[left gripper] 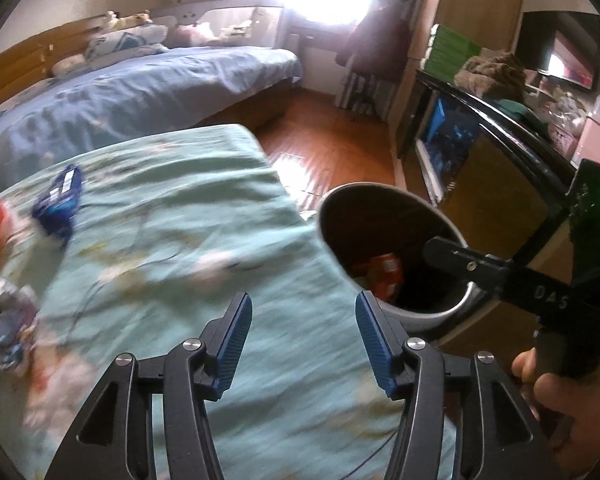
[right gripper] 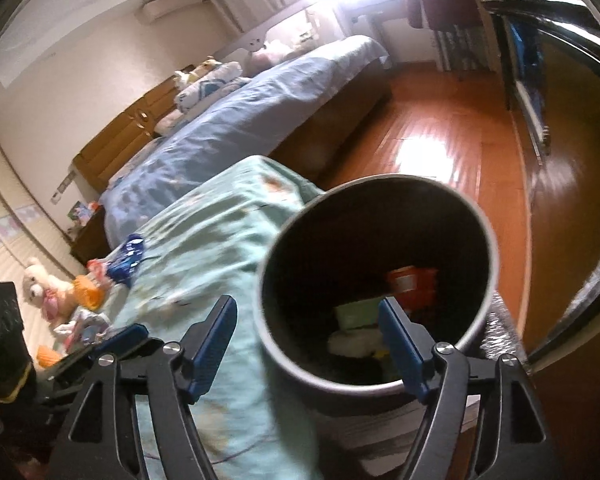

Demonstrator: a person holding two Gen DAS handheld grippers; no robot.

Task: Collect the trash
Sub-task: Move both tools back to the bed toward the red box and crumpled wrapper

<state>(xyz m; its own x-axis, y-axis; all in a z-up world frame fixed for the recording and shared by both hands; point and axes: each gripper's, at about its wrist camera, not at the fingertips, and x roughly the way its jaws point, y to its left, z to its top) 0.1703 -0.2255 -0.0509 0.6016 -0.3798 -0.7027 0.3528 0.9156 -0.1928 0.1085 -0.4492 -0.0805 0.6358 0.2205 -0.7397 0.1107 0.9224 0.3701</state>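
Note:
My left gripper (left gripper: 304,304) hangs open over the green bedspread (left gripper: 180,220), with nothing between its blue pads. A blue wrapper (left gripper: 58,200) lies on the spread at the far left, beside a blurred pile of wrappers (left gripper: 8,312). Right of the bed stands a grey trash bin (left gripper: 452,312) holding an orange packet (left gripper: 380,274). A person's hand (left gripper: 560,400) holds my right gripper over the bin. In the right wrist view my right gripper (right gripper: 306,308) is open and empty above the bin (right gripper: 488,240), which holds an orange packet (right gripper: 412,284), a green packet (right gripper: 356,312) and something white (right gripper: 352,342).
A bed with a blue cover (left gripper: 140,92) stands beyond the green one. A wooden floor (right gripper: 440,152) runs past the bin. A black-framed cabinet (left gripper: 480,152) is close on the right. A plush toy (right gripper: 36,288) and orange items (right gripper: 86,290) sit at the spread's far end.

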